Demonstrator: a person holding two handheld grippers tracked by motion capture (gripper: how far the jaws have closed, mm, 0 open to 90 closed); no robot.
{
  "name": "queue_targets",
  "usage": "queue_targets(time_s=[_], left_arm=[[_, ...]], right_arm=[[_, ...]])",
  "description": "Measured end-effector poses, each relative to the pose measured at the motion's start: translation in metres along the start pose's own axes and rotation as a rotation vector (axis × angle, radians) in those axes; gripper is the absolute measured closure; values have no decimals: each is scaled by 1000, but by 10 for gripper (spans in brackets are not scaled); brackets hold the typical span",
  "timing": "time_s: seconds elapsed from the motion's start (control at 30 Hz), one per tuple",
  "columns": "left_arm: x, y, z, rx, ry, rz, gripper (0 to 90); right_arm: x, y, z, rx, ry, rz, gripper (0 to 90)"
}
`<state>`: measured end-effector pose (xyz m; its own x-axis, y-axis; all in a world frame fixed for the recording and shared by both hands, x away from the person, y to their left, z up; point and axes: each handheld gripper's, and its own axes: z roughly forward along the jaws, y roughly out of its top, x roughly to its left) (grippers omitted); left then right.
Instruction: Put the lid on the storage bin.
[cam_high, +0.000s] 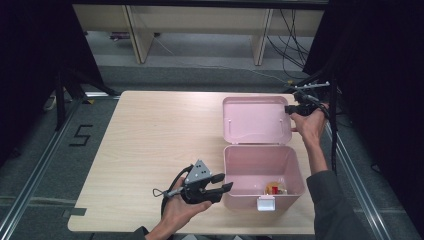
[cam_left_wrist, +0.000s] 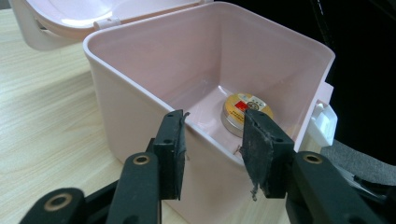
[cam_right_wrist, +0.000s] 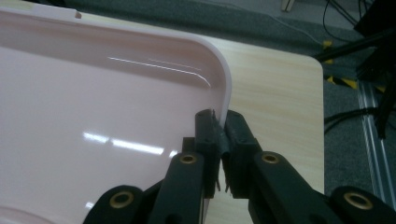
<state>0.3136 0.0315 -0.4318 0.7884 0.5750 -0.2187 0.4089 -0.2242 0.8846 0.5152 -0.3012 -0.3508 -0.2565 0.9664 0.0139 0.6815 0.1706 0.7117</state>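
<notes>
A pink plastic box (cam_high: 250, 200) stands open near the table's front right, its lid (cam_high: 255, 120) hinged back and lying flat behind it. Inside rests a small round tin (cam_left_wrist: 238, 109) with a gold and red top, also seen in the high view as the tin (cam_high: 275, 188). My left gripper (cam_high: 226, 182) straddles the box's left wall (cam_left_wrist: 140, 93), one jaw outside and one inside, shut on it (cam_left_wrist: 212, 126). My right gripper (cam_high: 289, 109) is at the lid's far right corner, and its jaws (cam_right_wrist: 222, 126) pinch the lid's raised rim (cam_right_wrist: 224, 79).
The light wooden table (cam_high: 150, 140) stretches bare to the left of the box. A white latch (cam_high: 266, 203) hangs on the box's front wall. Cables and a black stand crowd the floor beyond the table's right edge.
</notes>
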Motion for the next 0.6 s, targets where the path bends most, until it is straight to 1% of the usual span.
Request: queue_targets(time_s=[0.03,0.07,0.1,0.13,0.17,0.2,0.23,0.3,0.33,0.37,0.4,0.43,0.47,0.5,0.57,0.6], left_arm=[[0,0,0,0,0,0,594],[0,0,0,0,1,-2,593],[0,0,0,0,1,-2,593],[0,0,0,-4,3,-2,593],[0,0,0,-4,3,-2,593],[-1,-1,0,-7,4,-6,593],[-1,-1,0,-7,4,-6,592],[-1,-1,1,-15,2,-6,592],[-1,-1,0,-9,4,-8,592],[-1,-1,0,-13,3,-14,592],[-1,-1,1,-14,5,-14,592],[-1,-1,1,-14,5,-14,593],[-2,-1,1,-10,3,-11,593],[-2,-1,1,-12,2,-13,592],[-3,-1,1,-14,4,-12,592],[-3,-1,2,-15,6,-14,591]], right_arm=[[1,0,-3,-9,0,-4,861],[1,0,-4,-36,3,-20,862],[1,0,-4,-36,3,-20,862],[0,1,-10,-45,10,-39,864],[0,1,-10,-45,10,-39,864],[3,1,-16,-81,19,-5,866],[3,1,-16,-81,19,-5,866],[2,-1,-24,-109,14,-58,866],[4,-2,-27,-115,23,-38,866],[3,-3,-29,-127,23,-60,866],[4,-4,-32,-131,25,-46,866],[4,-4,-32,-131,25,-46,866],[3,-6,-39,-148,24,-67,867],[3,-7,-42,-148,36,-46,868],[3,-8,-44,-157,45,-50,869],[2,-9,-49,-175,42,-70,871]])
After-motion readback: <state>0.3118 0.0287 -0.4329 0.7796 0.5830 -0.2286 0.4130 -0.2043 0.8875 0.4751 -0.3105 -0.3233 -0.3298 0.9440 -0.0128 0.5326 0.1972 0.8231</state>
